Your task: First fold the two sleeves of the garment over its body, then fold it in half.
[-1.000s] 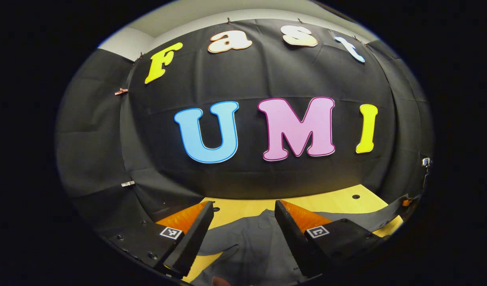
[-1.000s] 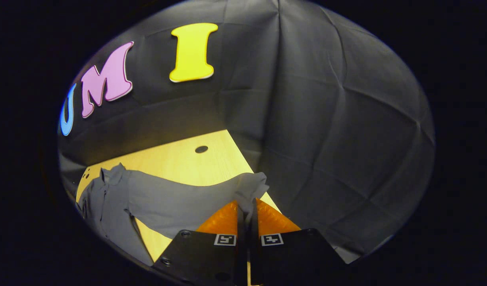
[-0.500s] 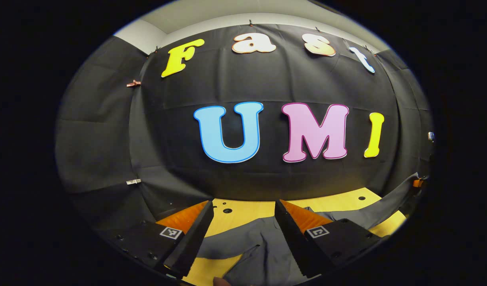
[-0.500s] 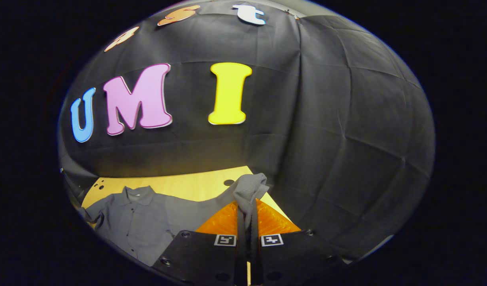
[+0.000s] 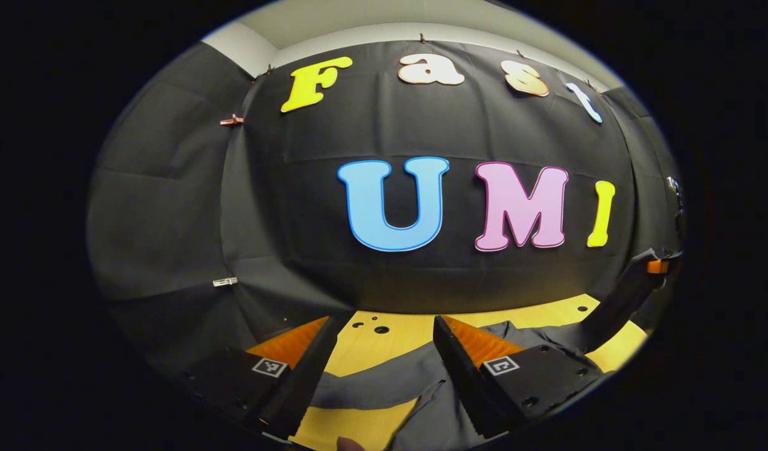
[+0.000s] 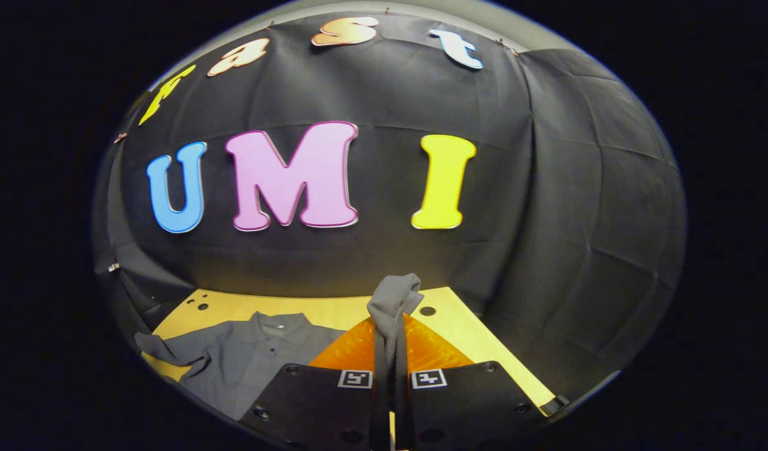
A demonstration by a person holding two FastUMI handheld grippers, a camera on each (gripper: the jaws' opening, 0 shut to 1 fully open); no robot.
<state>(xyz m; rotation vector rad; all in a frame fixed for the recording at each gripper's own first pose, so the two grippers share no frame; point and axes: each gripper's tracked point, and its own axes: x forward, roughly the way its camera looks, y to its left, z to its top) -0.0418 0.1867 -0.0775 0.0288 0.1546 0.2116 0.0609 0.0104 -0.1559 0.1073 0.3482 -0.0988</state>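
Right hand-held gripper [image 6: 393,351]: pinching sleeve [image 6: 393,300] of grey garment [image 6: 252,357], raised above surface [image 6: 484,344]. Left hand-held gripper [image 5: 384,351]: spread, unladen. Risk: sleeve slipping free mid-fold, thin cloth.

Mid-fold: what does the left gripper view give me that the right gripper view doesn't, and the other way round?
Left gripper view: the left gripper is open, with the flat sleeve lying on the table between its fingers. Far right, the right gripper pulls the lifted sleeve up off the table.
Right gripper view: the right gripper is shut on the lifted sleeve's cuff, and the collar lies flat.
Both: the shirt spread on the table, neither sleeve folded over the body yet.
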